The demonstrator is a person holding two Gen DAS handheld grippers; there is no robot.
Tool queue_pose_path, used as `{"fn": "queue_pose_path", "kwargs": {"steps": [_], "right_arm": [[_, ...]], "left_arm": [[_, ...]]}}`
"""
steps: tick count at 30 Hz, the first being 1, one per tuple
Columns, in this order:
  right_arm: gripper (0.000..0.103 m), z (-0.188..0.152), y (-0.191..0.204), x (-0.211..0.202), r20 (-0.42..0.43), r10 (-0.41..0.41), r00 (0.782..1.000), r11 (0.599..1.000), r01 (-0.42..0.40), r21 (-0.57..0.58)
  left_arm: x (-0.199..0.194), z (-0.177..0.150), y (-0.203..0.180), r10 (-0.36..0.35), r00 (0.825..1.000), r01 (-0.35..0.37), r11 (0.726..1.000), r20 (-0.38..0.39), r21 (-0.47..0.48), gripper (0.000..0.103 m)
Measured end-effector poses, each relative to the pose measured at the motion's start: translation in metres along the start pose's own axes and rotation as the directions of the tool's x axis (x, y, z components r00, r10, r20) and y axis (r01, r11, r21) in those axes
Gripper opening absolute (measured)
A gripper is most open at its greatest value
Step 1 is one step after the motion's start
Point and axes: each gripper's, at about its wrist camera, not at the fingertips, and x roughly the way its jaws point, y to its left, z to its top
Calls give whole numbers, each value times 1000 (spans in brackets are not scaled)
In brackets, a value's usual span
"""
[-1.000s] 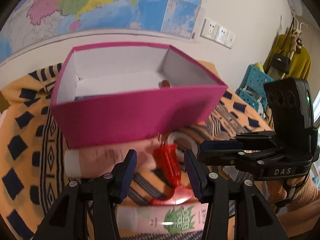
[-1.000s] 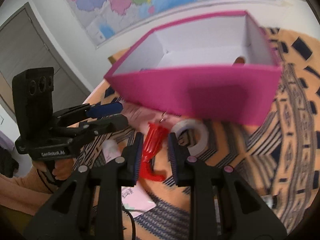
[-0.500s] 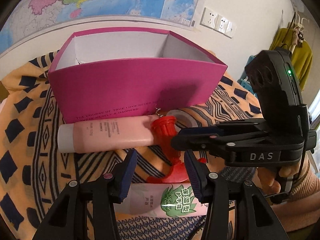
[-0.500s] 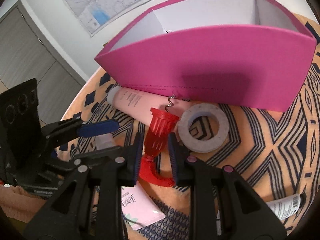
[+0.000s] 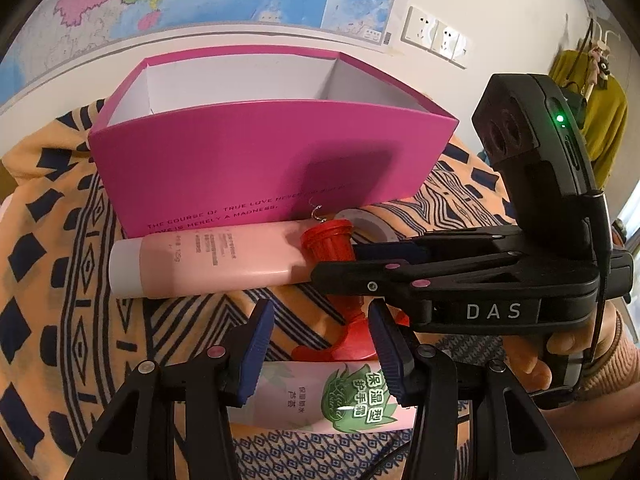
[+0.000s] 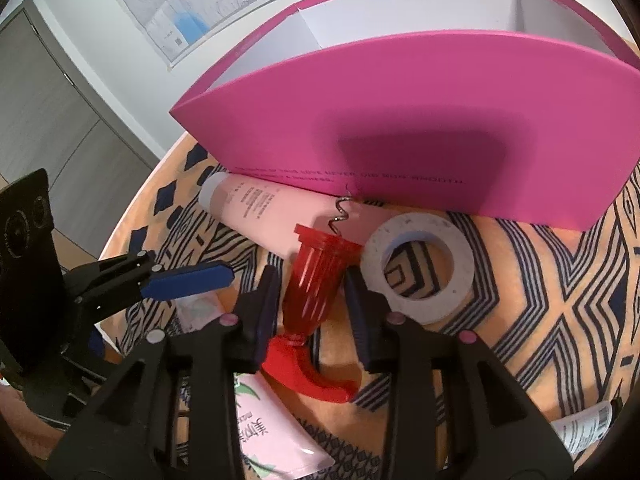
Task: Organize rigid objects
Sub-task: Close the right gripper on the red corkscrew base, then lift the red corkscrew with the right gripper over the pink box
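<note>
Left to right, we see the left gripper (image 6: 188, 276), its fingers moderately apart and empty, over the surface's (image 6: 560, 280) near edge. Next, the right gripper (image 6: 312, 304) straddles the red corkscrew (image 6: 316, 284), which lies before the pink box (image 6: 400, 120); its fingers are opening, with gaps visible on both sides. The tape ring (image 6: 420, 268) lies rightmost. Risk, in our judgement: the corkscrew rolls against the pink tube (image 6: 260, 212), or its metal spiral snags on the box wall.
</note>
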Motion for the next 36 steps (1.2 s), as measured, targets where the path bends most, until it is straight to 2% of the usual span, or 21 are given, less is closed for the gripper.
{"fn": "queue_pose_path", "kwargs": {"steps": [3,10,21,26,36], "right_arm": [[36,1,1,1,3,-6,1000,1000,6,-6],[27,-3,-3,-3,24,-10,1000,1000,10,4],[27,-11,-8,-33,79,10,997,1000,-11,14],[27,-9,-4,-53,124,17,992,1000,-18,5],[27,15,3,-95,240,38,970,999,-35,-17]], "left_arm": [[2,0,1,-8,1000,8,1000,-5,-4,50],[9,3,-3,-26,1000,26,1000,-18,1,50],[11,12,-23,-116,993,116,993,-14,30,50],[8,20,-34,-133,991,133,989,2,59,50],[-14,53,-48,-129,988,115,983,90,144,37]]}}
